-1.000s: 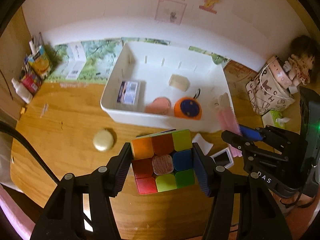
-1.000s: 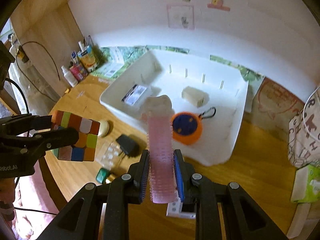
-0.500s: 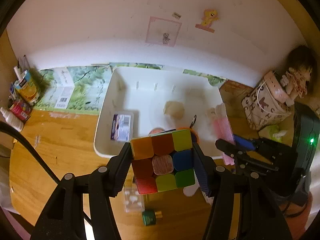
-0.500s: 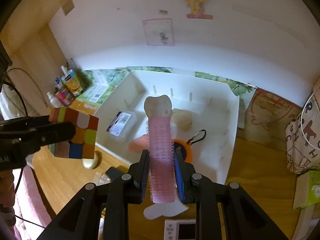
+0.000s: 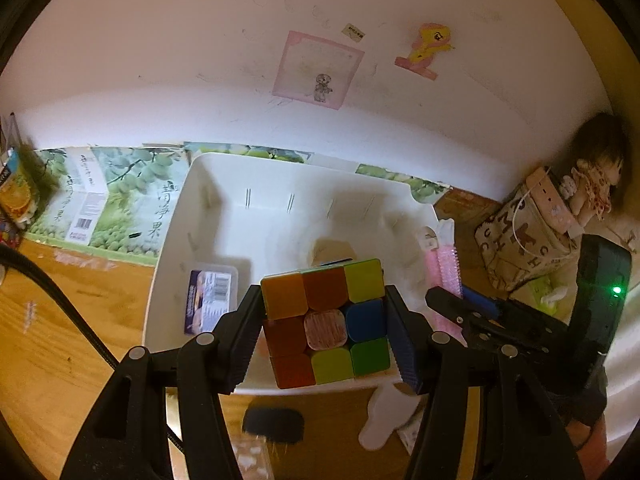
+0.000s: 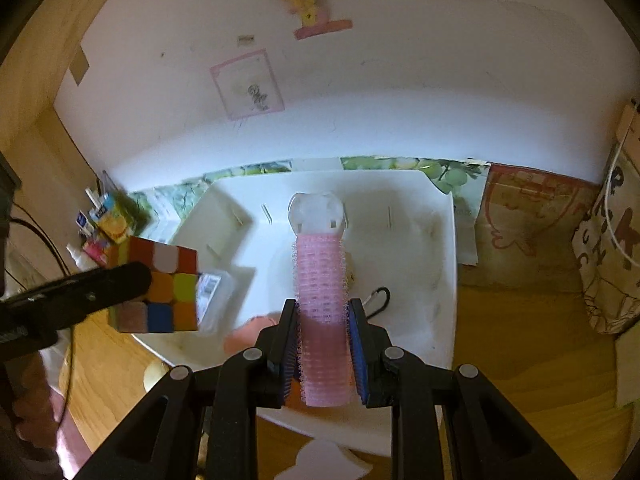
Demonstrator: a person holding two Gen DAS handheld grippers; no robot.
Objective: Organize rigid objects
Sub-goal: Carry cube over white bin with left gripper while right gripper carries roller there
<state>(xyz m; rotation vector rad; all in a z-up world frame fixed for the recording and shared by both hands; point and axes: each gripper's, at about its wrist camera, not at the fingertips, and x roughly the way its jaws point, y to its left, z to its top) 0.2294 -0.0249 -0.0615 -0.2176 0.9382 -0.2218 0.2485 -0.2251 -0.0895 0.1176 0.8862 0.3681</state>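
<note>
I hold both loads over the bin (left gripper clamping cube, right gripper clamping roller); next, lower and release.

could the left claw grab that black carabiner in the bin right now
Probably not. The left claw is shut on the puzzle cube, so it has no free grip. The carabiner lies in the white bin, beside the hair roller.

bin's far half was wide open from above. small box hugged the left wall, carabiner and beige block cluttered the middle.
</note>
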